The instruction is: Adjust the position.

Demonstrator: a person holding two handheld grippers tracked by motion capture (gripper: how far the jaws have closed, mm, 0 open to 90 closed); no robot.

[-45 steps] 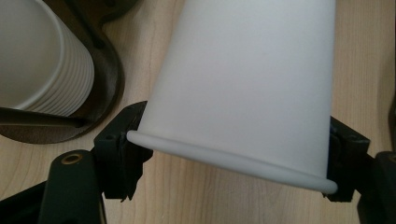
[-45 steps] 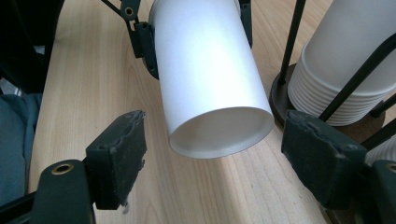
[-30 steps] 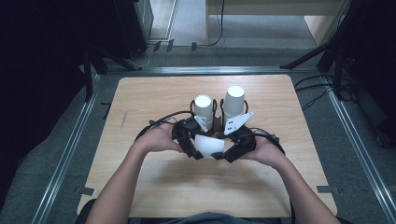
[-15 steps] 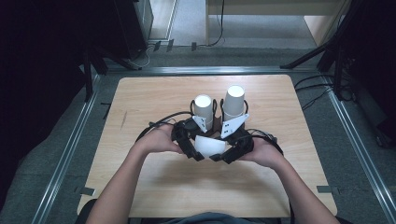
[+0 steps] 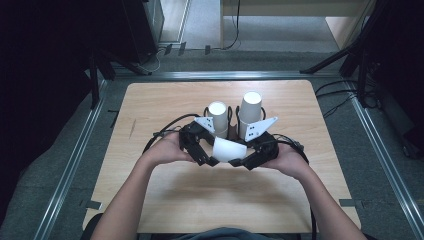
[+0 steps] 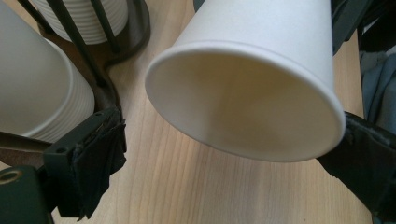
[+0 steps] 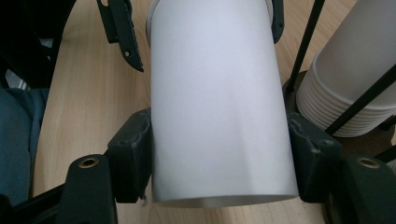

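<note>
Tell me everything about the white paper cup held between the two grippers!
The plain white paper cup is a tapered cone with a rolled rim and an empty, creamy inside. It lies on its side above the light wooden table. The right gripper clamps its body between both black pads. Its open mouth faces the left gripper, whose jaws have just opened; one left pad looks close to the rim.

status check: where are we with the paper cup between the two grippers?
Done: one paper cup is off the stacks in the wire holder and lies sideways above the table.
In hand: the right gripper clamps the cup's body; the left gripper has just opened, its jaws wide around the rim, one pad clearly off it. It looks like a handover to the right.
Left: withdrawing the left gripper and placing the cup.
</note>
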